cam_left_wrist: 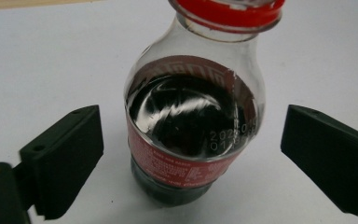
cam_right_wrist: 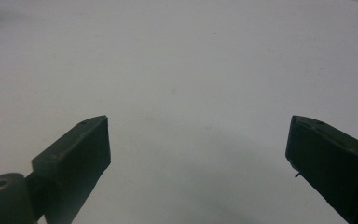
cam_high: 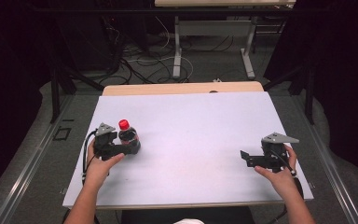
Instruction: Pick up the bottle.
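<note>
High view: bottle [cam_high: 128, 136] w/ red cap upright on white surface [cam_high: 191, 140], left side, w/ left gripper [cam_high: 129, 148] around it; right gripper [cam_high: 245, 158] well apart, empty. Left gripper view: bottle [cam_left_wrist: 193, 126] between wide jaws, pads not touching. Right gripper view: jaws spread wide over bare surface [cam_right_wrist: 182, 74], nothing held.
</note>
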### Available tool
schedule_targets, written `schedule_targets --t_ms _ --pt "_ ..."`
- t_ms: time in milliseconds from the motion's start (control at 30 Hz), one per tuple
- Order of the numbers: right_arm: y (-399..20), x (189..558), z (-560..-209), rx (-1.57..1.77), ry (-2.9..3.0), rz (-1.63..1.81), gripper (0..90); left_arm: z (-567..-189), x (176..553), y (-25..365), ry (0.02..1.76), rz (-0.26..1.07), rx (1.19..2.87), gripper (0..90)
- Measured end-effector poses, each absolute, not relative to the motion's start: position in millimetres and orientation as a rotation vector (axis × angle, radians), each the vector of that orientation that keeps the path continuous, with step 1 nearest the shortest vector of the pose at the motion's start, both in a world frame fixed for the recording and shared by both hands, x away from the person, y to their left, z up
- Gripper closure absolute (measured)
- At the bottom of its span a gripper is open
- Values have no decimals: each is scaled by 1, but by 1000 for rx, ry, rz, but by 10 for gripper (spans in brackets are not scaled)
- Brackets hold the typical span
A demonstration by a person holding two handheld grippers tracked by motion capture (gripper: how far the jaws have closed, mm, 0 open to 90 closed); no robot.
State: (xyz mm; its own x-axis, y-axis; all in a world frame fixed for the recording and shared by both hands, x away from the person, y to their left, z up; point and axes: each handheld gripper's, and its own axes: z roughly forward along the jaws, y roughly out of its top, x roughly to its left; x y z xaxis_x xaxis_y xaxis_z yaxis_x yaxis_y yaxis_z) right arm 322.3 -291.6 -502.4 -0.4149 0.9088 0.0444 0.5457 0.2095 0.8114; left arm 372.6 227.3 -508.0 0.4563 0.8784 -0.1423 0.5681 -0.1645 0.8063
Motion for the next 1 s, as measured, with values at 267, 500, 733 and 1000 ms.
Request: schedule_targets --t_ms 267,500,733,1000 --pt "-289 324 -506 1345 2050 1086 64 -513 379 224 1228 464 1864 162" --pt "-288 324 -507 1346 2061 1082 66 -517 380 221 1226 486 1872 219" --pt "-286 325 -509 1344 2072 1083 68 -517 379 220 1212 516 1871 264" --pt "-285 325 -511 1348 2081 1087 68 -516 376 217 1201 556 1881 291"
